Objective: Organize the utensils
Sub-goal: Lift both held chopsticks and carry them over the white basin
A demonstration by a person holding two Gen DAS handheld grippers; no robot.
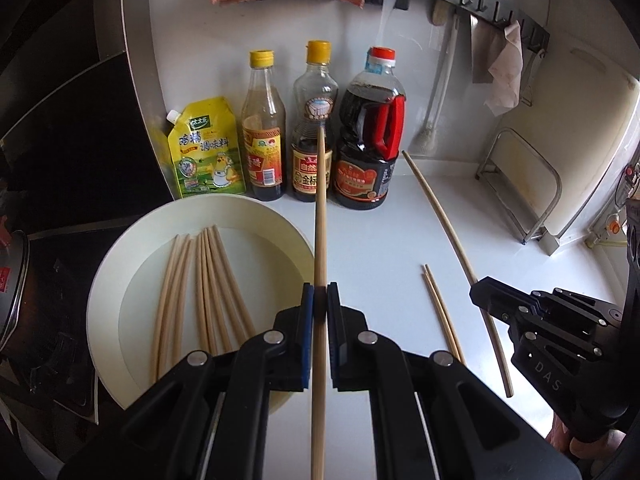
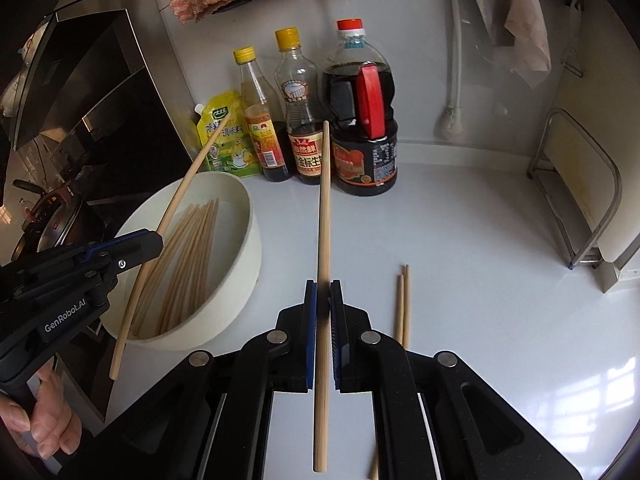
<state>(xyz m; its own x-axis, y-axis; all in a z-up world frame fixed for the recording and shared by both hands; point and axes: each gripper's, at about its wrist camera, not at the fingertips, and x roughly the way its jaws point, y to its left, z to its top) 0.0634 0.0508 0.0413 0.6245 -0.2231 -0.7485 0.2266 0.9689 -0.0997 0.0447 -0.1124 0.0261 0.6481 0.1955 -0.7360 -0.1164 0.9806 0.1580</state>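
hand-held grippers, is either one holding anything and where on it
Each holds one chopstick. The left hand-held gripper pinches its chopstick partway along the shaft; the right hand-held gripper pinches its chopstick likewise, both ends free.

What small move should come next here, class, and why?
Probably carry the left gripper over the white bowl and release its chopstick: both jaws are shut on one chopstick each, and the bowl already holds a bundle of chopsticks.

Matt wooden chopsticks (image 1: 208, 280), glossy countertop (image 1: 380, 248)
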